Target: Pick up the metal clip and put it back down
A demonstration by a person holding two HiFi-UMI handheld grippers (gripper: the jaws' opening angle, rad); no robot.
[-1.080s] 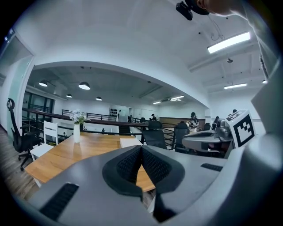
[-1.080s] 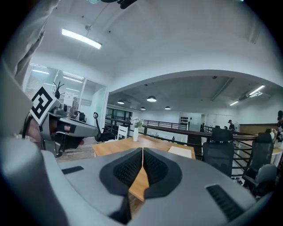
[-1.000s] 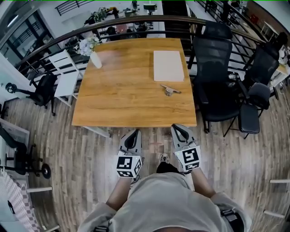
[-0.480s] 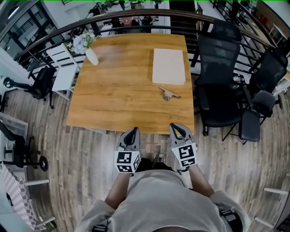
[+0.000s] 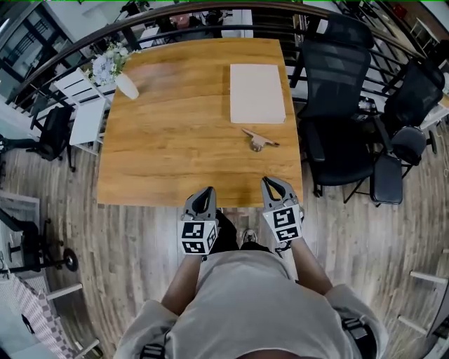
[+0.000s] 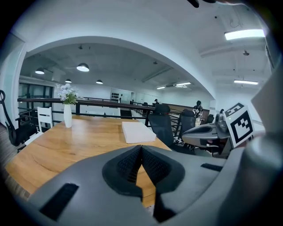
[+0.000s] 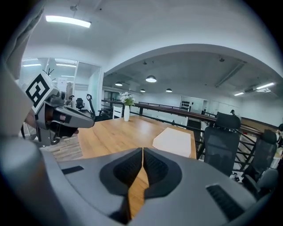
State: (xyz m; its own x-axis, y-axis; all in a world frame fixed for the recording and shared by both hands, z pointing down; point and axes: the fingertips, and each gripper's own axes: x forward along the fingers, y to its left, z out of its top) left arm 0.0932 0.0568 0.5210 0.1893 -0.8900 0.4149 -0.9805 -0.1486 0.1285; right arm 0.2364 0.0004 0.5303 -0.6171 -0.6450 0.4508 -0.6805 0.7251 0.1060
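The metal clip (image 5: 258,140) lies on the wooden table (image 5: 175,140) near its right side, just in front of a pale rectangular pad (image 5: 256,92). My left gripper (image 5: 205,193) hangs at the table's near edge with its jaws shut and nothing between them. My right gripper (image 5: 272,184) is beside it, also at the near edge, shut and empty. The clip lies ahead of the right gripper, well apart from it. In the gripper views the left gripper (image 6: 141,148) and right gripper (image 7: 143,151) each show their tips touching, with the table beyond. Neither gripper view shows the clip.
A white vase with flowers (image 5: 119,73) stands at the table's far left corner. Black office chairs (image 5: 337,112) crowd the right side. A railing (image 5: 210,14) runs behind the table. White chairs (image 5: 84,112) stand at the left. The floor is wooden planks.
Both grippers have come forward together, from the floor in front of the table to its near edge. The table and clip now sit closer in view. Both grippers stay shut.
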